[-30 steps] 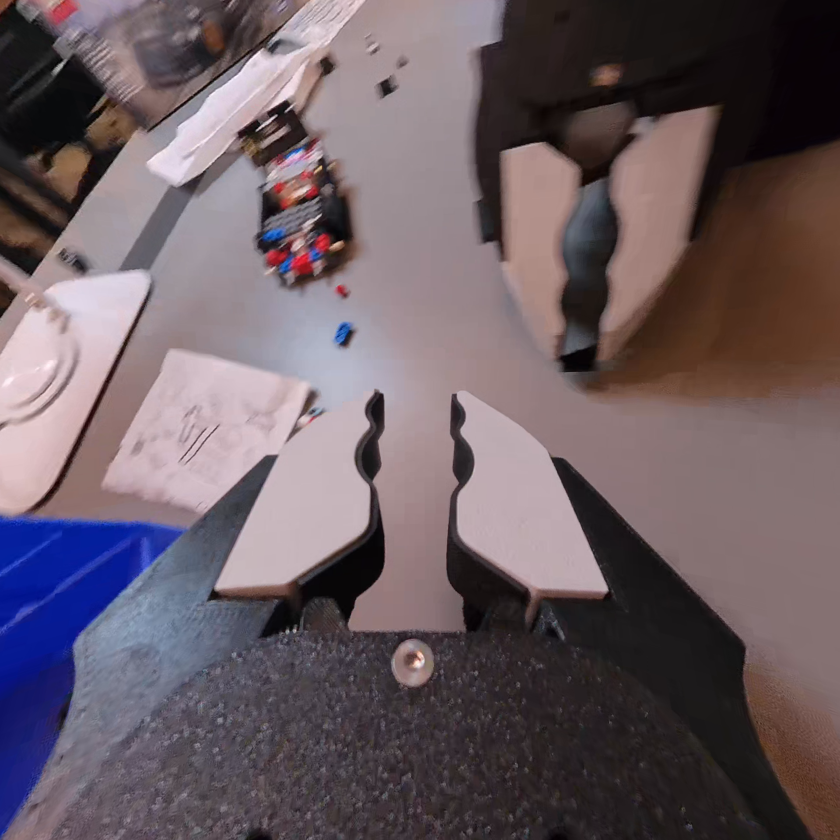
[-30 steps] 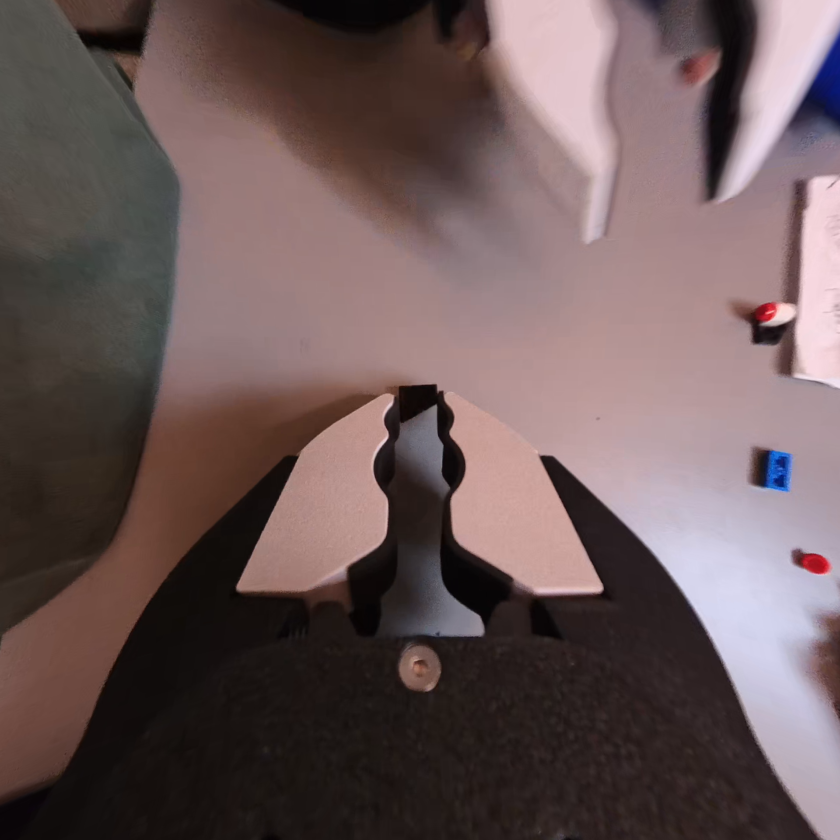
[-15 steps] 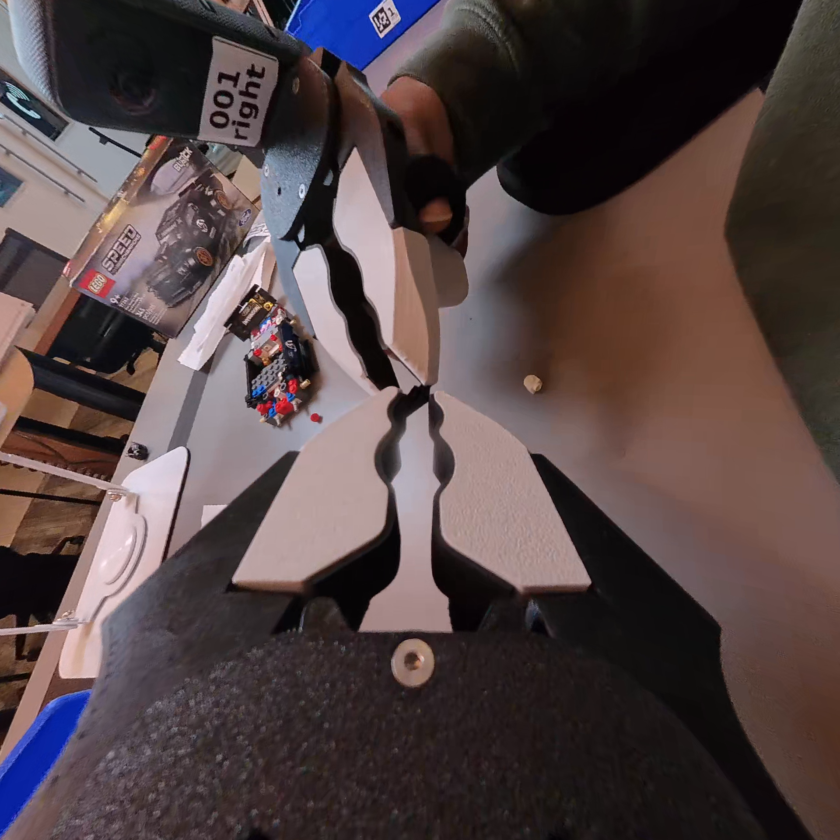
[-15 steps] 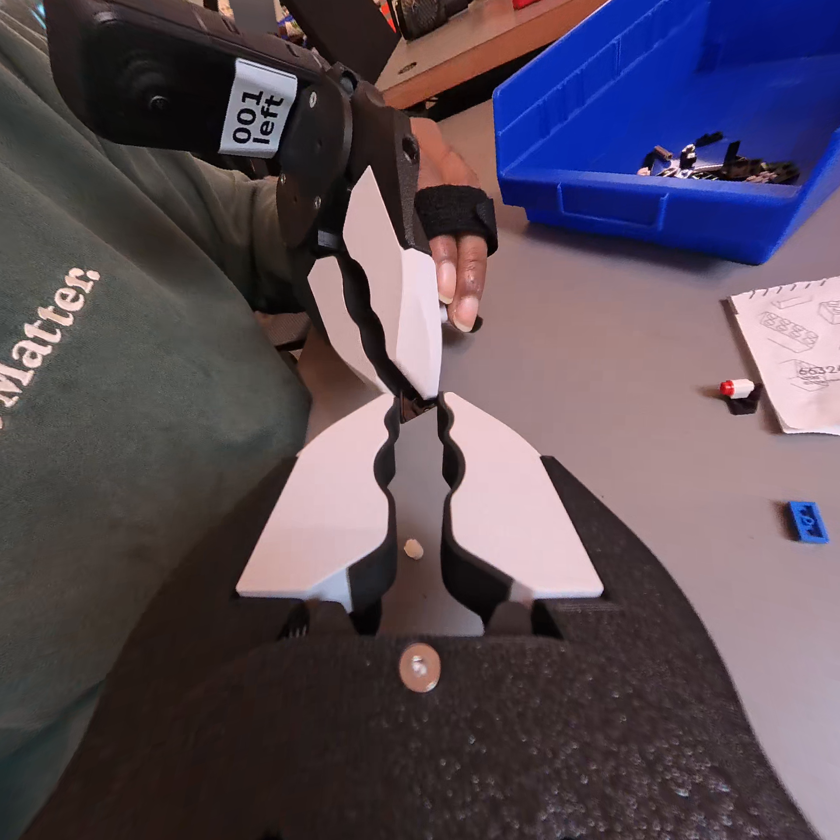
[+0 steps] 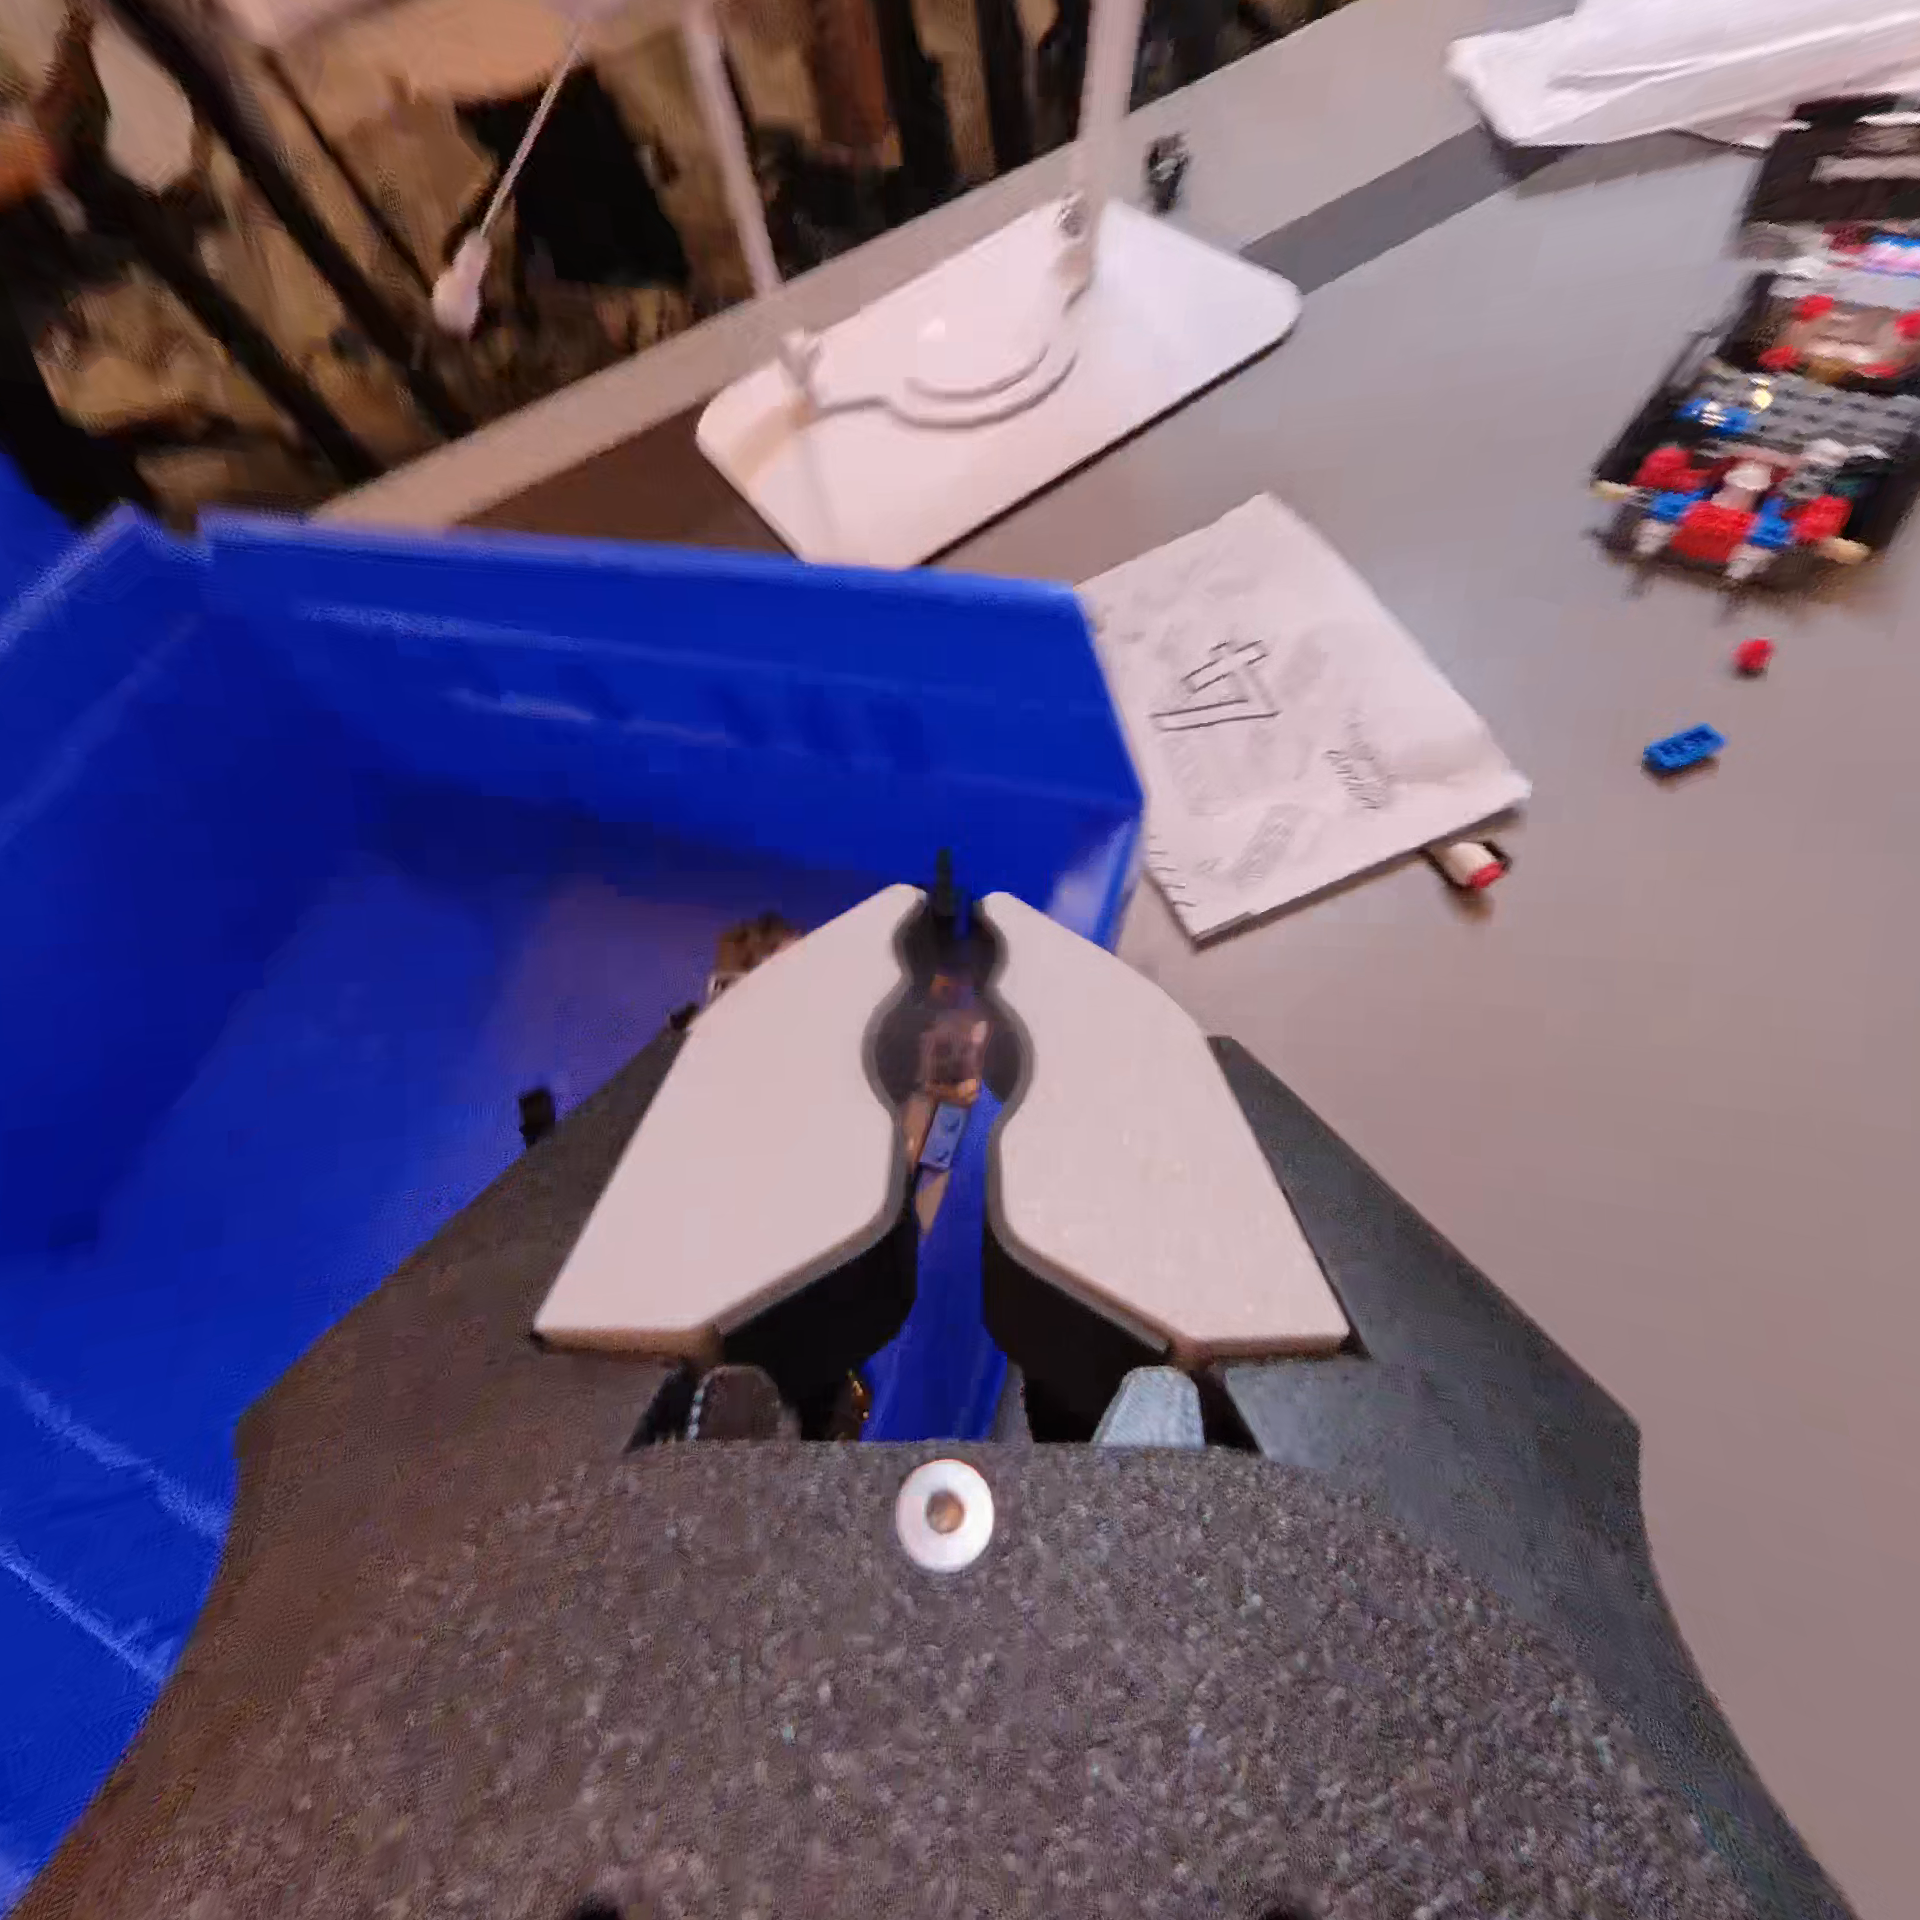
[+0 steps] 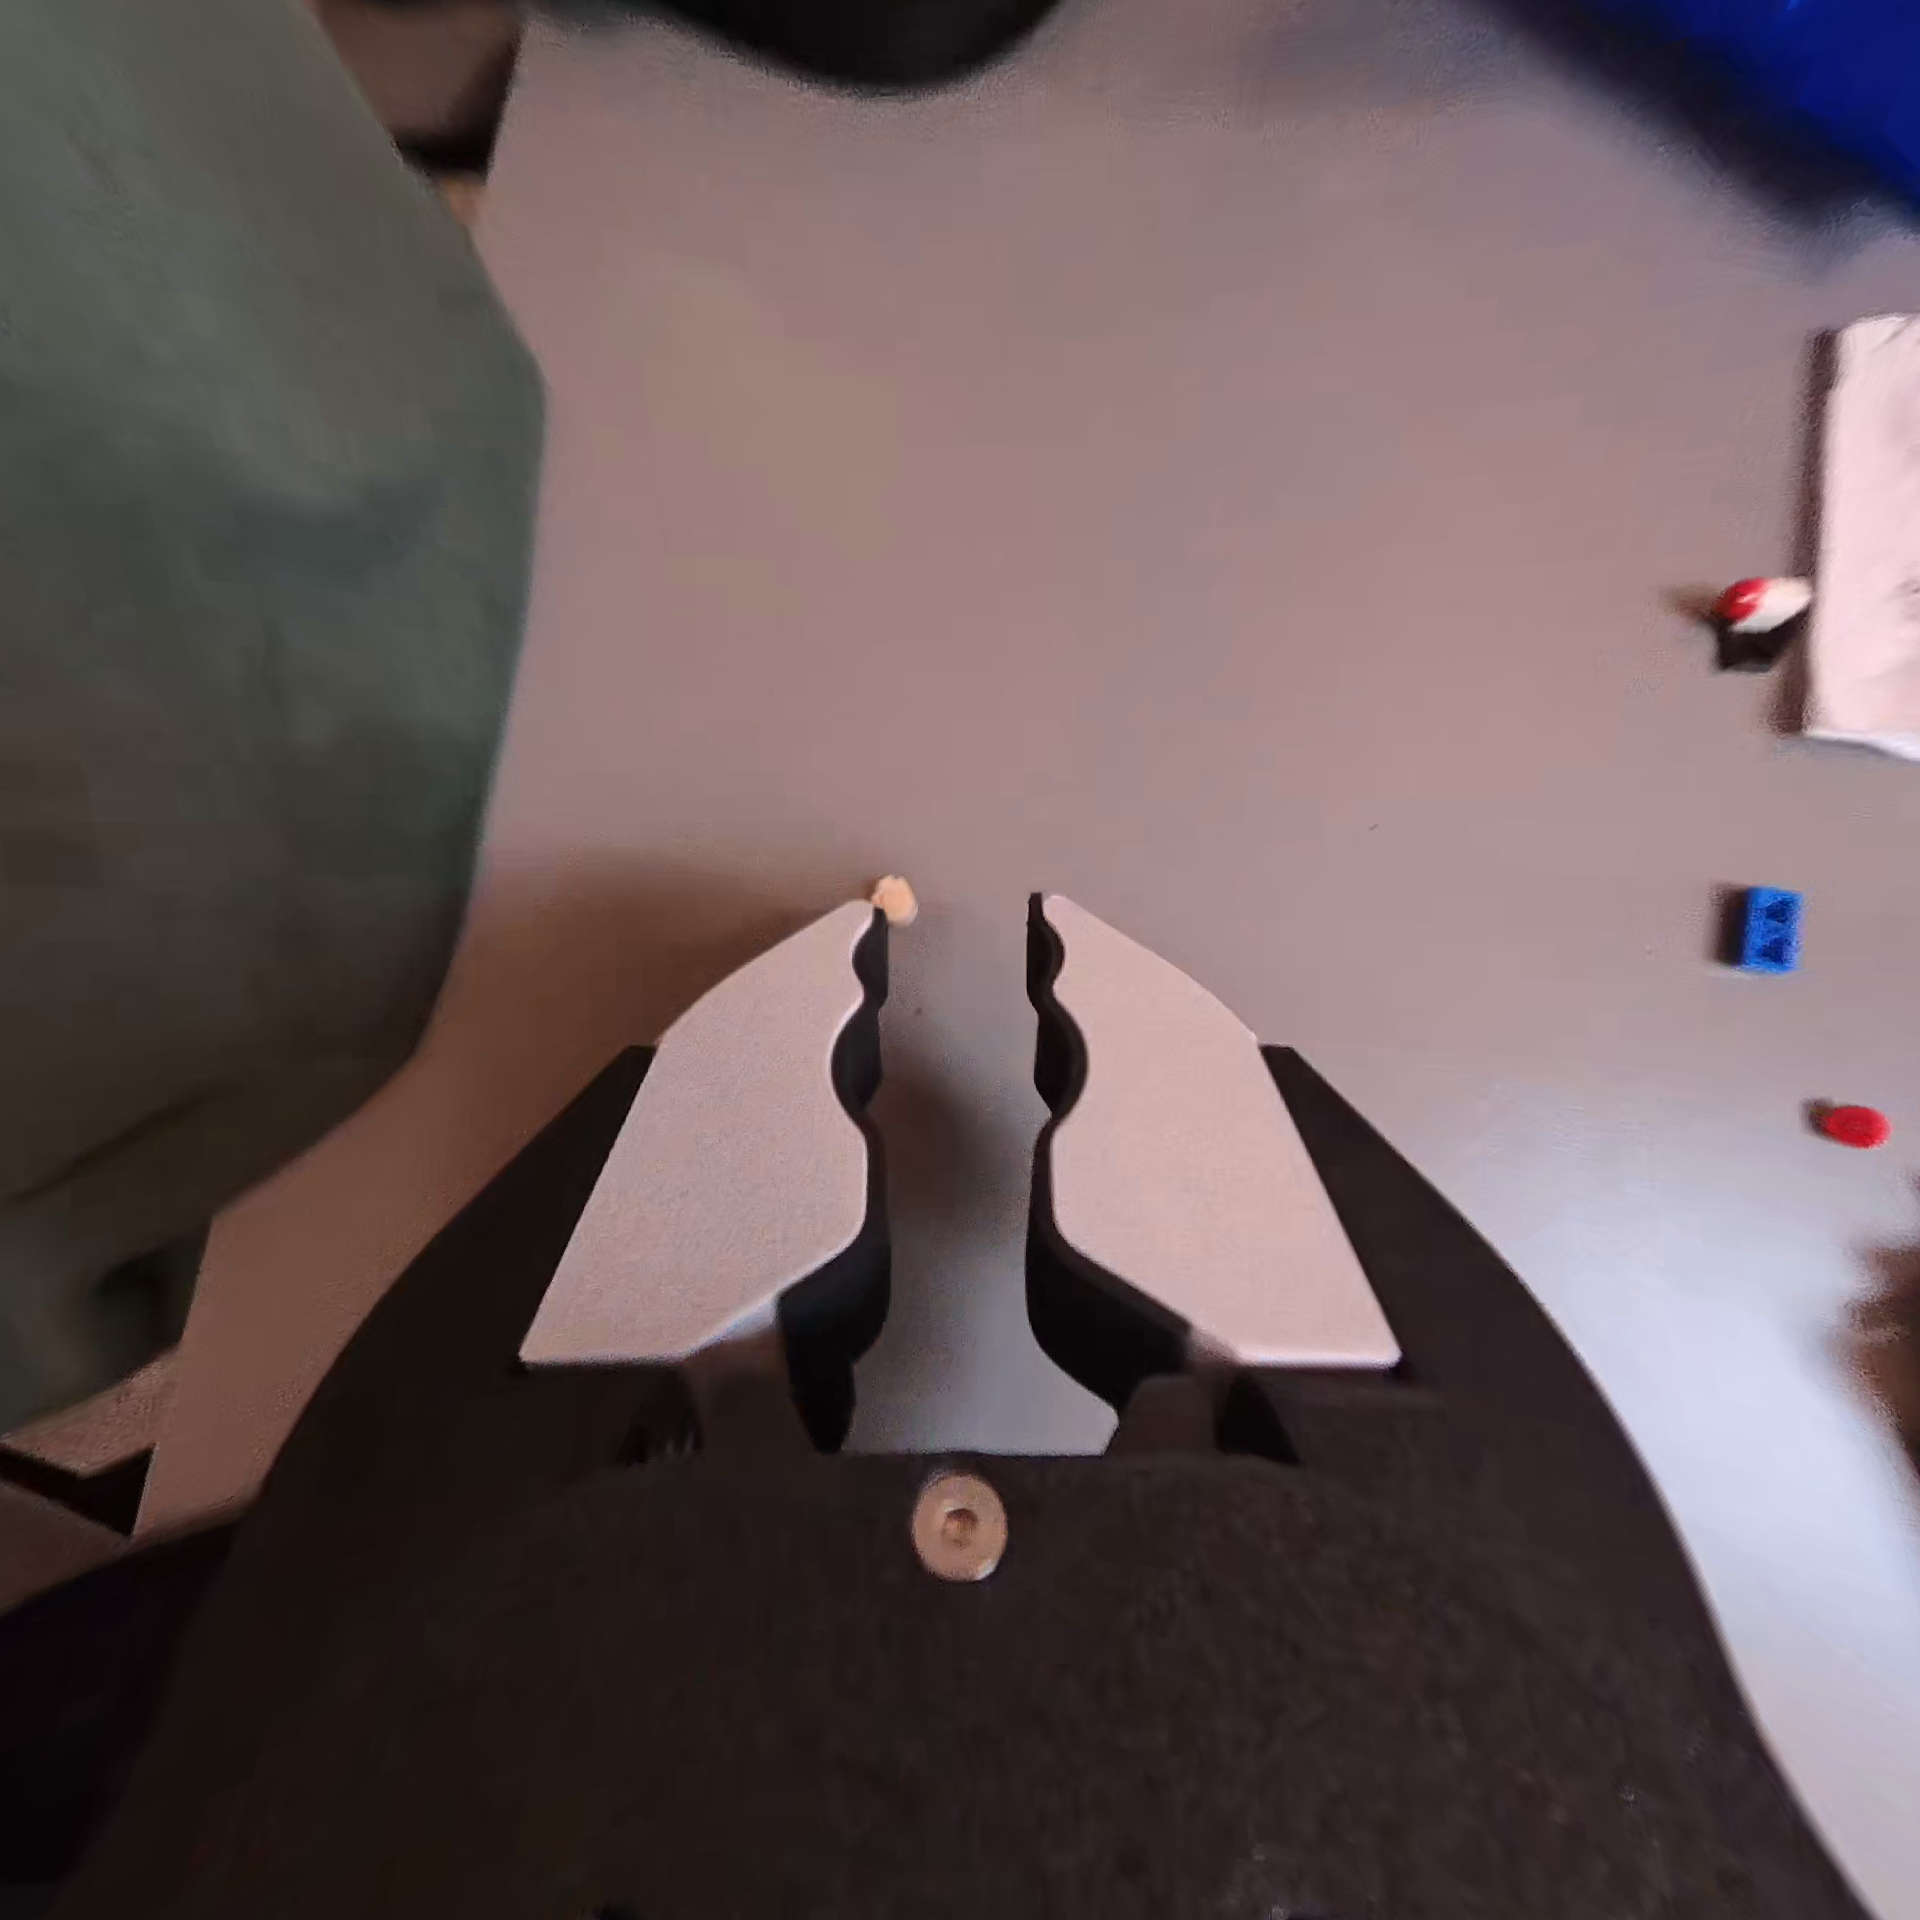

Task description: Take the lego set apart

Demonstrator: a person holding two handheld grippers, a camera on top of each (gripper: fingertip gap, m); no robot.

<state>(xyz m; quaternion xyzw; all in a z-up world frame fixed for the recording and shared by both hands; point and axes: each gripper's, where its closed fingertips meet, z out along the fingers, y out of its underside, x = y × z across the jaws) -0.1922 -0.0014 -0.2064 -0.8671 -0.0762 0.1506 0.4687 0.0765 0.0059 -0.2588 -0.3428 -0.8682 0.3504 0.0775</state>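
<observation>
In the left wrist view my left gripper (image 5: 951, 909) hangs over the blue bin (image 5: 623, 675), shut on a small thin black lego piece (image 5: 943, 881) that sticks out past the fingertips. The partly stripped lego car (image 5: 1766, 416), black with red and blue parts, lies on the grey table at the far right. In the right wrist view my right gripper (image 6: 956, 914) is open and holds nothing, above the table. A tiny cream piece (image 6: 894, 899) lies on the table just beyond its left fingertip.
Loose pieces lie in the bin (image 5: 758, 940). A paper leaflet (image 5: 1299, 717) lies beside the bin, with a white-and-red piece (image 5: 1465, 862), a blue plate (image 5: 1683, 746) and a red piece (image 5: 1753, 655) nearby. A white stand base (image 5: 997, 384) sits behind. A green sleeve (image 6: 208, 623) is at my right gripper's left. The left gripper's tips are roughly 25 cm from the right gripper's. My right gripper's tips are some 20 cm from the partly stripped lego car (image 5: 1766, 416).
The black piece passed from my right gripper to my left where their tips met. My left gripper shut on it and swung over the blue bin. My right gripper opened.
</observation>
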